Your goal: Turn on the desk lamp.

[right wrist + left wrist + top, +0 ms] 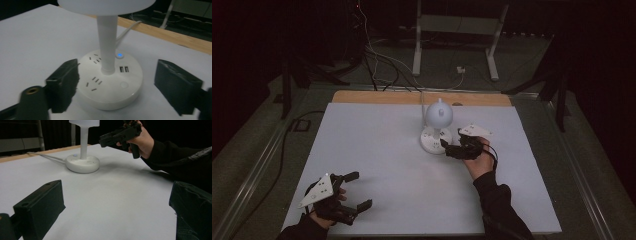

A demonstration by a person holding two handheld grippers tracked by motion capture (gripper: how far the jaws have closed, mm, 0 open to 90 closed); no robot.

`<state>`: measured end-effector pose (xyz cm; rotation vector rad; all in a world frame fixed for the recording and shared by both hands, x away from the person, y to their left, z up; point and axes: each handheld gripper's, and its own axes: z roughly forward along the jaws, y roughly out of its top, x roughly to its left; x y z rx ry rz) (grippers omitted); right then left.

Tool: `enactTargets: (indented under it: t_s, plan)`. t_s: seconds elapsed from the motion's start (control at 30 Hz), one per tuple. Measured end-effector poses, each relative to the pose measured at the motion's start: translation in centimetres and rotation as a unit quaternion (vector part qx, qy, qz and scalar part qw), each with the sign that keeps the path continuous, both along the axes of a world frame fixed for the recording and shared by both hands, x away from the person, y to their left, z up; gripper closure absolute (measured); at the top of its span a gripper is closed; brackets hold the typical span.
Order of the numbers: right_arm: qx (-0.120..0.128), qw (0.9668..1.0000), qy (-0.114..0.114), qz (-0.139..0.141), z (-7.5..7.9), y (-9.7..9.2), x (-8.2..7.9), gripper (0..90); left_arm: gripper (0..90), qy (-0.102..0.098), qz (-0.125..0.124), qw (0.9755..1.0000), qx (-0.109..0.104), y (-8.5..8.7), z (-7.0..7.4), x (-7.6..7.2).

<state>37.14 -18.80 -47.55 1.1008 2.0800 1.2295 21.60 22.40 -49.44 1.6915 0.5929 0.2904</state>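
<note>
Dim room, black surroundings.
White bench evenly lit from above; soft shadows; tool jaws at frame bottom blurred in right gripper view.

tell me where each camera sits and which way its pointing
High view: above the person's side, looking forward and down on the table; both forearms, left gripper and right gripper show.
Left gripper view: low on the left gripper, looking across at the lamp and the right hand.
Right gripper view: on the right gripper, facing the lamp's base.
All three share the lamp.
</note>
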Motion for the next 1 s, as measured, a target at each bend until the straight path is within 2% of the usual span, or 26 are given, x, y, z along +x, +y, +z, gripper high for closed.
enactTargets:
  t_s: [0.07,0.13,0.37,0.47,0.63,0.77,0.8,0.83,0.9,0.97,1.0]
  plan:
    - [-0.008,1.0000,0.000,-0.005,-0.2,0.0,0.2,28.2,0.4,0.001,0.000,1.0000,-0.001,0.0,0.0,0.0]
    - [-0.006,1.0000,0.004,-0.006,-0.2,0.0,0.3,30.4,0.4,0.002,0.000,1.0000,-0.002,0.0,0.0,0.0]
    - [-0.019,0.9995,-0.009,-0.023,-0.4,0.1,0.5,33.2,0.4,0.003,-0.001,1.0000,-0.004,0.0,0.0,0.1]
    - [-0.020,0.9993,-0.008,-0.032,-0.5,0.2,0.6,33.5,0.4,0.004,-0.001,1.0000,-0.004,0.0,0.0,0.1]
    - [-0.037,0.9986,-0.016,-0.036,-0.7,0.5,0.9,38.3,0.4,0.005,-0.002,1.0000,-0.007,0.1,0.0,0.1]
    - [-0.041,0.9981,-0.012,-0.046,-0.7,0.6,1.1,50.8,0.4,0.006,-0.002,1.0000,-0.007,0.1,0.0,0.1]
    - [-0.041,0.9981,-0.012,-0.046,-0.7,0.6,1.1,50.8,0.4,0.006,-0.002,1.0000,-0.007,0.1,0.0,0.1]
    - [-0.045,0.9978,-0.009,-0.048,-0.8,0.7,1.2,58.0,0.4,0.006,-0.003,1.0000,-0.007,0.1,0.0,0.1]
    - [-0.046,0.9977,-0.008,-0.049,-0.8,0.7,1.2,60.9,0.4,0.005,-0.002,1.0000,-0.007,0.1,0.0,0.1]
    - [-0.043,0.9975,0.001,-0.055,-0.8,0.7,1.2,72.5,0.4,0.006,-0.002,1.0000,-0.008,0.1,0.0,0.1]
    - [-0.043,0.9975,0.001,-0.055,-0.8,0.7,1.2,72.5,0.4,0.005,-0.002,1.0000,-0.008,0.1,0.0,0.1]
